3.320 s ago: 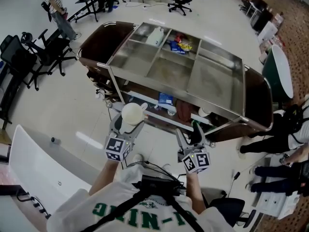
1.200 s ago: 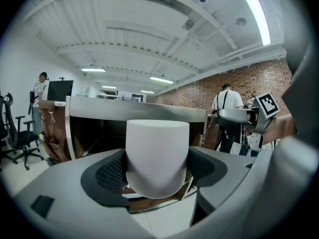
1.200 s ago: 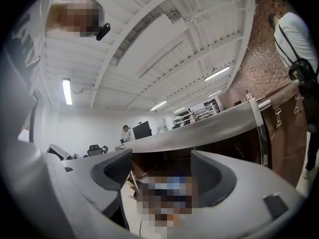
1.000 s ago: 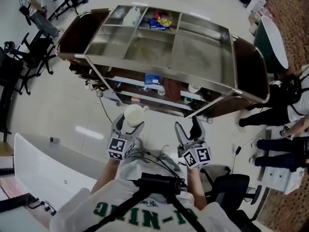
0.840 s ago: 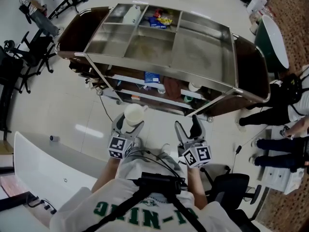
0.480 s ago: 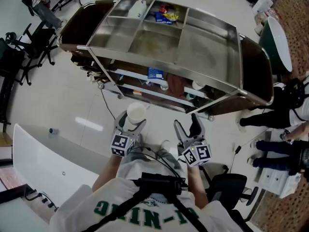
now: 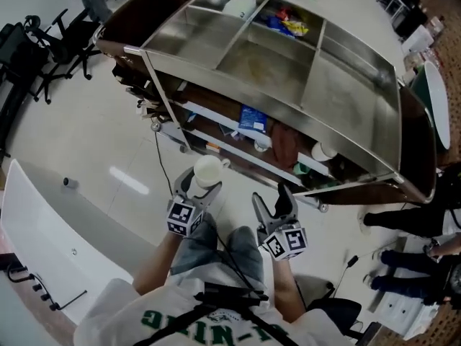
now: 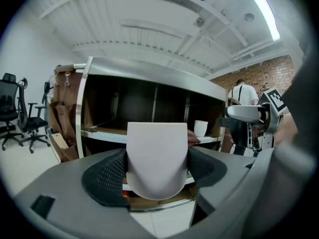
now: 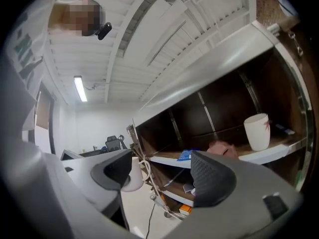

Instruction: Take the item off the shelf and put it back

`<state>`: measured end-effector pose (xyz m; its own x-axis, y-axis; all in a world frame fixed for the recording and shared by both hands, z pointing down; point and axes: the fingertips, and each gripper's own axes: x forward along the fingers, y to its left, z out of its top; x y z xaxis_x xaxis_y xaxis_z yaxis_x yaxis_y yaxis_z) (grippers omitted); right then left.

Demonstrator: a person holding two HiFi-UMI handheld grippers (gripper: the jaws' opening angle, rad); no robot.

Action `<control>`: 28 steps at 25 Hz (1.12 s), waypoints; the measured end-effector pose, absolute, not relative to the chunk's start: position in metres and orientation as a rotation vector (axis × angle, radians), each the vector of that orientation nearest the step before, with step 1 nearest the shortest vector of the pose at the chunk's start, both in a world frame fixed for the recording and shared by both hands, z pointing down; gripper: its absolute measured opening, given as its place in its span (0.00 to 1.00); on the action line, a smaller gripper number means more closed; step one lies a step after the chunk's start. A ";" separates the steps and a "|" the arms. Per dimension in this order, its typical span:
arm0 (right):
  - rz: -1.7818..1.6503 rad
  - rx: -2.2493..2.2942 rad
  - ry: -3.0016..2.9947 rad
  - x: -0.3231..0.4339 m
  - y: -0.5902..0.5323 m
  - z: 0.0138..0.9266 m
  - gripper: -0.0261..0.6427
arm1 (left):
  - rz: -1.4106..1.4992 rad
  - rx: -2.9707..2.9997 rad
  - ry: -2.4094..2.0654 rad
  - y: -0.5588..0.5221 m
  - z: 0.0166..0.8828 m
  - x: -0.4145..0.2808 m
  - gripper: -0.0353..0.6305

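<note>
Green block letters run across the person's white shirt (image 7: 122, 312), upside down from where I stand and partly crossed by a black strap (image 7: 230, 294); only "-NI" reads clearly. The print on the blue packet (image 7: 250, 119) is too small to read.

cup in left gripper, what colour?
Plain white cup; clearest in the left gripper view.

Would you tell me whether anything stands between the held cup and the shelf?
Nothing visible does: only floor lies between the cup in the left gripper and the shelf's open front. A blue pack, a brown item and a second cup sit on it.
</note>
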<state>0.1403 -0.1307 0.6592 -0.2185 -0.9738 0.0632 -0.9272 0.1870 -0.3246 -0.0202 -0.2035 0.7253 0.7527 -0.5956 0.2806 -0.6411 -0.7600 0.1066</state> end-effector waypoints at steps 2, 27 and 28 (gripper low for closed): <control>-0.447 -1.841 2.312 0.137 -0.145 0.691 0.60 | 0.339 2.753 -1.000 -0.217 0.757 -0.019 0.60; -0.362 -1.818 2.387 0.112 -0.224 0.844 0.60 | 0.270 2.596 -1.409 -0.523 1.012 0.010 0.56; -0.368 -1.823 2.387 0.112 -0.221 0.842 0.60 | 0.281 2.601 -1.393 -0.520 1.008 0.013 0.56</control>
<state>0.1119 -0.2206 0.8422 -0.2699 -0.9613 0.0546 -0.9331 0.2472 -0.2611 0.0125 -0.5196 1.0081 0.5439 -0.8017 0.2481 -0.8352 -0.5458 0.0672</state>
